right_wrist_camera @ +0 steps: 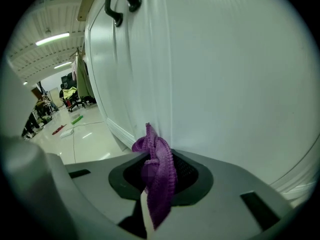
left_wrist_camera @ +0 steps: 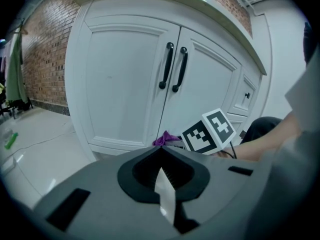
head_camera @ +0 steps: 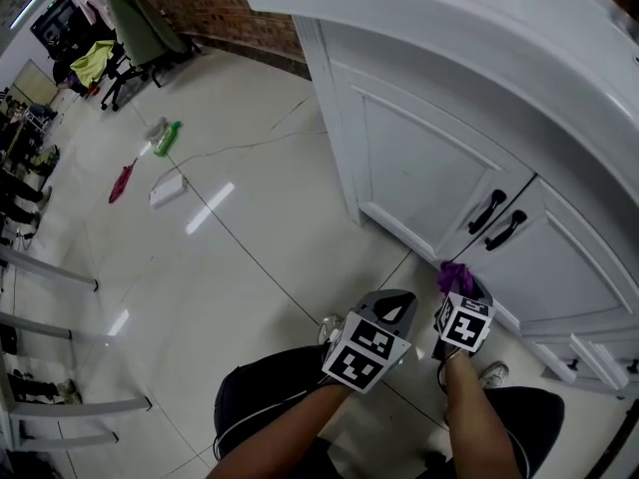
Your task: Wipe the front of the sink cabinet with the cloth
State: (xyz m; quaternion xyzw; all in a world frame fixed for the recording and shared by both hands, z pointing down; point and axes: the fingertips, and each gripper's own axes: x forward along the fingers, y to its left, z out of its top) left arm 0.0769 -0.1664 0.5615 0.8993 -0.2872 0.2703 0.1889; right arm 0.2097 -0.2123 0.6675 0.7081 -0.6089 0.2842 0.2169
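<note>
While right tongs (right_wrist_camera: pixel 151 156) clamp one purple cloth (right_wrist_camera: pixel 160 171) by cabinet (right_wrist_camera: pixel 230 79), left tongs (left_wrist_camera: pixel 162 150) closed, empty.

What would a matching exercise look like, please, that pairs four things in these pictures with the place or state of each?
Things:
1. purple knitted cloth
2. left gripper
3. black curved door handles
4. small green item

Places or states:
A. lying on the glossy tiled floor, well away from the cabinet
B. clamped in the jaws of the right gripper
C. jaws together, holding nothing
D. mounted upright, side by side, on the doors of the white sink cabinet

Pairs: 1-B, 2-C, 3-D, 4-A
</note>
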